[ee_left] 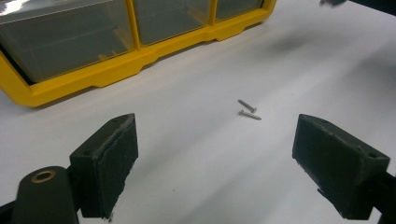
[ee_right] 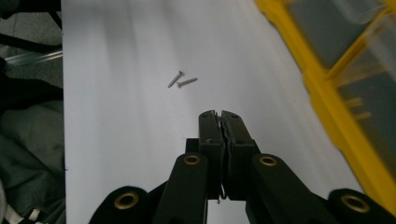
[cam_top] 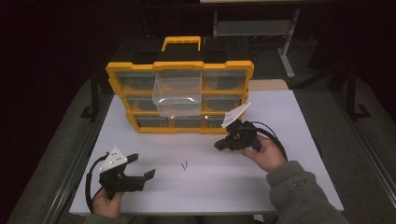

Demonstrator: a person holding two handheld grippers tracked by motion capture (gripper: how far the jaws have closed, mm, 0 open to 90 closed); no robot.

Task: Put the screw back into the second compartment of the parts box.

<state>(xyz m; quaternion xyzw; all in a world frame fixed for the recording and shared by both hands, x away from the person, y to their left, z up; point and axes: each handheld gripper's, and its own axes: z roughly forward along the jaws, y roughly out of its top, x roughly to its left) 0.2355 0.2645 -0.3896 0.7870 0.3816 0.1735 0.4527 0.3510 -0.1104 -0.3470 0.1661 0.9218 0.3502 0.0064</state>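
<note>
Silvery metal: two screws (cam_top: 184,165) lie touching on the white table (cam_top: 261,186), between both grippers. The left gripper (cam_top: 141,169) rests with jaws wide apart; the right gripper (cam_top: 223,144) has jaws pressed together, empty. One yellow organiser (cam_top: 140,67) stands behind, one clear drawer (cam_top: 177,95) protruding. Sleeve lettering is unreadable.

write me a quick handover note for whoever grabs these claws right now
Left claw: open, held low over the table, aimed at the two screws.
Right claw: shut, nothing visible between its jaws, held above the table near the yellow organizer.
Screws: loose on the table between the claws, touching neither.
Clear bin: pulled out, sitting on the organizer's front.
Done: bin out.
Left: probably pick up both screws and bin them.
</note>
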